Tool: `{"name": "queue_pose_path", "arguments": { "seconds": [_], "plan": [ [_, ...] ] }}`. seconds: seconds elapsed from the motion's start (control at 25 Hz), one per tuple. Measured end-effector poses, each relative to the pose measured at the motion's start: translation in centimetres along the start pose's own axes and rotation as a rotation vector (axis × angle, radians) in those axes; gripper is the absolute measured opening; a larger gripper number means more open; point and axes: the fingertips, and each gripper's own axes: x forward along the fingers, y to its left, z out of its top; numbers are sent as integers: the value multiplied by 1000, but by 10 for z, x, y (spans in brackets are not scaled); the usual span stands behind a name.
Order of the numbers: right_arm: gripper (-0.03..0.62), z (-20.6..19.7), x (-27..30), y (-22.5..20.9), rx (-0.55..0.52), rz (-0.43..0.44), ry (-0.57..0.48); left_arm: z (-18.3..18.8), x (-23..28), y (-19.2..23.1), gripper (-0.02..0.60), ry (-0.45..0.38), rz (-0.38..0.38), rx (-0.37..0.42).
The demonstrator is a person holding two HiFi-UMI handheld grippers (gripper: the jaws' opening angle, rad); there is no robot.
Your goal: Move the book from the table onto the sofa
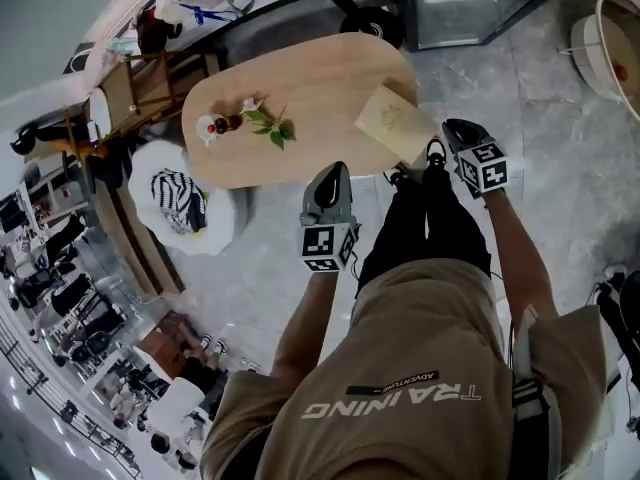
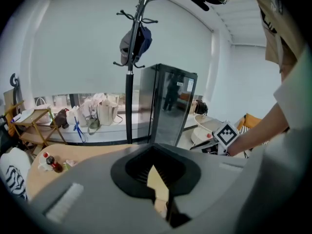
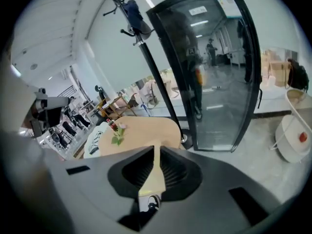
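Desk [image 1: 300, 78]: oval, wood. Book [image 1: 392, 123] lies flat at the desk's right near edge, untouched. Right gripper [image 1: 460, 133] is just beside the book, jaws together, empty. Left gripper [image 1: 331, 176] is by the desk's front edge, jaws also narrow, nothing between them. Flower sprig [image 1: 268, 123] sits mid-desk, clear of the book. I can't pick out a sofa. Progress looks like approach only: open, grasp, lift, carry and place are all left.

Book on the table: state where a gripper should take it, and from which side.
Take the book by its near corner, coming level from the near side. It lies flat at the rim of the table, and that corner seems to overhang, leaving room beneath.
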Motion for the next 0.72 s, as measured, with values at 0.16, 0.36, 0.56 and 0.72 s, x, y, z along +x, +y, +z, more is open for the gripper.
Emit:
{"name": "queue_pose_path", "arguments": {
  "seconds": [0.16, 0.36, 0.56, 0.72],
  "plan": [
    [6, -56, 47, -10, 103, 11, 16, -53, 32, -8, -9, 95, -60, 2],
    [173, -112, 88, -31, 202, 40, 58, -94, 55, -27, -10, 178, -105, -14],
    [235, -165, 113, -55, 414, 56, 53, -122, 67, -49, -11, 225, -154, -41],
    [278, -188, 132, -54, 581, 181, 30, -144, 76, -66, -9, 259, -211, -28]
  ]
}}
